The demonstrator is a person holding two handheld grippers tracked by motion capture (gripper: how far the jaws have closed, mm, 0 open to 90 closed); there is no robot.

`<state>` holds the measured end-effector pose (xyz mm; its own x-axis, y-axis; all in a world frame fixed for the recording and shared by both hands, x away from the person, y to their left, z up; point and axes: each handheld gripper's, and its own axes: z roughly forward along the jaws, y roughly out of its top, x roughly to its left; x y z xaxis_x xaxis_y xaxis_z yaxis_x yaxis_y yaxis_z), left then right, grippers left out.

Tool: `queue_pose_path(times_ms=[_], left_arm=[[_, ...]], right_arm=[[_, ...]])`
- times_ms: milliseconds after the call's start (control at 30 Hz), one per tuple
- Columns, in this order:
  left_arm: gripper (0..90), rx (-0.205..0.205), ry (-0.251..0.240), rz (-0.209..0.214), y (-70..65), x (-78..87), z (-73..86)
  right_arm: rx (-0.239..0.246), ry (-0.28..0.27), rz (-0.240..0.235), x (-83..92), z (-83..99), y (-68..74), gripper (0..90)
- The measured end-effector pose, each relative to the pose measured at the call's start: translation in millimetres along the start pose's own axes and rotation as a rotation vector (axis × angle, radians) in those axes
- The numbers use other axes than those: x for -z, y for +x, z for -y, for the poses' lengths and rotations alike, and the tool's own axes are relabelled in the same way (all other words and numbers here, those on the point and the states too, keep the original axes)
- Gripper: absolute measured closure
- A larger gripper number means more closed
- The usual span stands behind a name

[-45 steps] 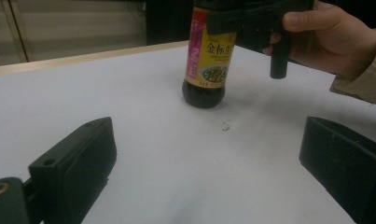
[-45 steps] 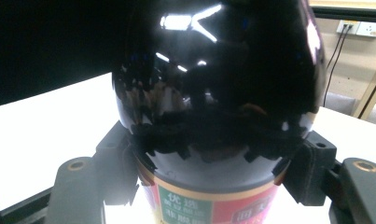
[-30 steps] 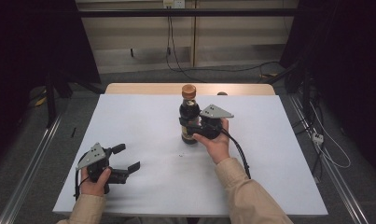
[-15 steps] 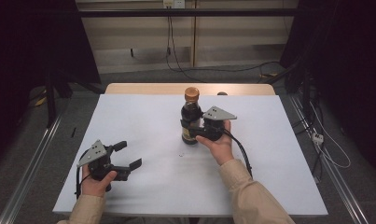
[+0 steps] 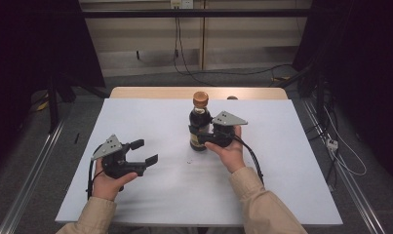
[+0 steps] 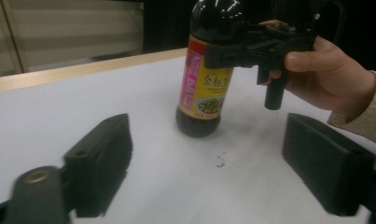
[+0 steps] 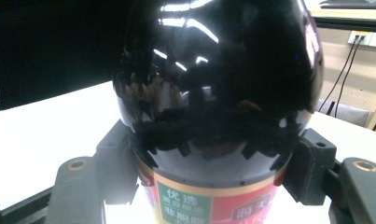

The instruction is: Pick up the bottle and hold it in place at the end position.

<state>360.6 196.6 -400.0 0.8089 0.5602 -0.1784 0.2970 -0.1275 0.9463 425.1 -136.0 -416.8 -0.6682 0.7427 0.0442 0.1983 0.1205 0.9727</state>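
Between the right gripper's [image 5: 204,135] pads stands the dark bottle [image 5: 199,124], clamped.

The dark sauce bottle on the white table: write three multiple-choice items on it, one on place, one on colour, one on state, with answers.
1. Where does the bottle stand?
A. on the table, past the middle
B. on the floor
C. at the near edge

2. What colour is its cap?
A. blue
B. orange-brown
C. white

3. How is it held?
A. lying loose
B. in the left tool
C. upright, clamped by the right tool

Answers: 1 A, the high view shows it there. 2 B, the cap shows orange-brown. 3 C, both jaws press its sides.
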Motion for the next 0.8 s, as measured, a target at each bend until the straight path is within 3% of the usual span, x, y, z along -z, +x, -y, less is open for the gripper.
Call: queue_pose_path(times_ms=[200,467,600,800], left_arm=[[21.1,-0.006,0.017,0.011,-0.3,-10.8,-14.7],[36.1,-0.051,0.060,0.064,-2.0,-27.6,-37.5],[42.1,-0.066,0.057,0.049,-2.4,-34.9,-48.5],[47.7,-0.093,0.081,0.060,-5.2,-47.7,-58.1]], right_arm=[[-0.001,0.001,-0.002,0.2,0.1,-0.2,31.0],[-0.007,0.003,-0.003,0.3,0.1,-0.4,30.9],[-0.007,0.003,-0.003,0.4,0.3,-0.5,30.9],[-0.009,0.003,-0.003,0.4,0.6,-0.4,30.8]])
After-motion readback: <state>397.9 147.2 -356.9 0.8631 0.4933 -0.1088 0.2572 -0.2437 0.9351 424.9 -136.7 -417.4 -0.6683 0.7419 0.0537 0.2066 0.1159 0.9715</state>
